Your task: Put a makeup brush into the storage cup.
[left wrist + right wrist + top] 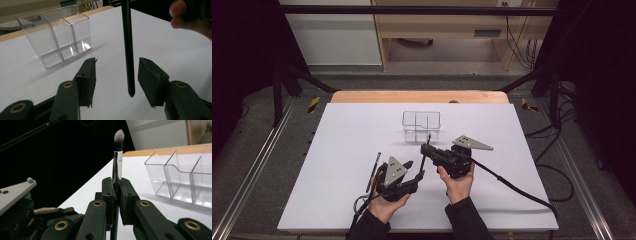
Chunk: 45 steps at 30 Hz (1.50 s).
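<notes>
Worktop: a wide white sheet over a wooden top, with a person's two hands coming in at the near edge.
Organiser: a clear plastic box split into compartments, standing upright toward the far middle of the worktop, well beyond both hands; every compartment that can be seen into looks empty.
Right gripper: clenched on the brush, its two pads pressed flat against the handle just below the metal collar.
Left gripper: released, jaws standing apart with the lower handle end hanging between them and touching neither pad.
Brush: a slim makeup brush with a black handle, a shiny metal collar and a small pale, rounded tuft; it stands roughly upright, tuft uppermost, in the air between the two hands, short of the organiser.
Second brush: a thin dark stick lying flat on the worktop just left of the left hand; its tip is too small to make out.
Step in hand: by my reading a hand-over, with the brush now carried by the right gripper alone.
Next move: likely to carry the brush over to the organiser, line it up above one compartment and lower it in, handle first, without knocking the light box.
</notes>
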### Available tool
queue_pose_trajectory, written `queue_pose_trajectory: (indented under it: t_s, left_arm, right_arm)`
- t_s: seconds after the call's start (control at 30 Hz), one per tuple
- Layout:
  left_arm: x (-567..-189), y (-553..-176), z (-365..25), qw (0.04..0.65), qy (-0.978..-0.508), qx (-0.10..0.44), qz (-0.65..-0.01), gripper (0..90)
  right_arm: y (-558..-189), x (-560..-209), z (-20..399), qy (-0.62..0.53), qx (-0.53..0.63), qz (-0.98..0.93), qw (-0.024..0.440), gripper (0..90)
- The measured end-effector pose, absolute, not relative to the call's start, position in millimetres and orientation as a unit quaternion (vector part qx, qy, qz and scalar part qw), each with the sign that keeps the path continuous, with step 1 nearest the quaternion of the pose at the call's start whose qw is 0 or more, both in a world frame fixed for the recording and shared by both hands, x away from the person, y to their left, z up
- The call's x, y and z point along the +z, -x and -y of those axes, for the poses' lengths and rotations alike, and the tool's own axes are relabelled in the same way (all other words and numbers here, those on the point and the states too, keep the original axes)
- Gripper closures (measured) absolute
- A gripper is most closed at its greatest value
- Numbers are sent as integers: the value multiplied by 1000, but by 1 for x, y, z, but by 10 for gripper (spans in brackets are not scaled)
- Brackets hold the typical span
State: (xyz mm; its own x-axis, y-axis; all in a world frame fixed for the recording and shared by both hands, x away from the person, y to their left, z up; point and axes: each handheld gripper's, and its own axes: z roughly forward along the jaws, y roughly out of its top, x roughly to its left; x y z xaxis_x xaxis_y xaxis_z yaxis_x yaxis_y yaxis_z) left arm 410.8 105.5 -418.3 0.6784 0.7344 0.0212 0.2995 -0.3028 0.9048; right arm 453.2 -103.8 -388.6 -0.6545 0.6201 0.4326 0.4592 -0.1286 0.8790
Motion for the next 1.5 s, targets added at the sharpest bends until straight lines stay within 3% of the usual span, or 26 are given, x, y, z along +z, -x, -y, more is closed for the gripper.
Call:
queue_pose_trajectory:
  t_s: [0.73, 1.5]
  left_arm:
    - [-405, -414, -164, 482, -777, 223, -338, 134]
    - [-407, -425, -216, 465, -766, 231, -379, 66]
  right_arm:
    - [-456, -378, 115, -388, 621, -672, 108, 843]
    - [-475, -374, 123, -382, 612, -677, 148, 843]
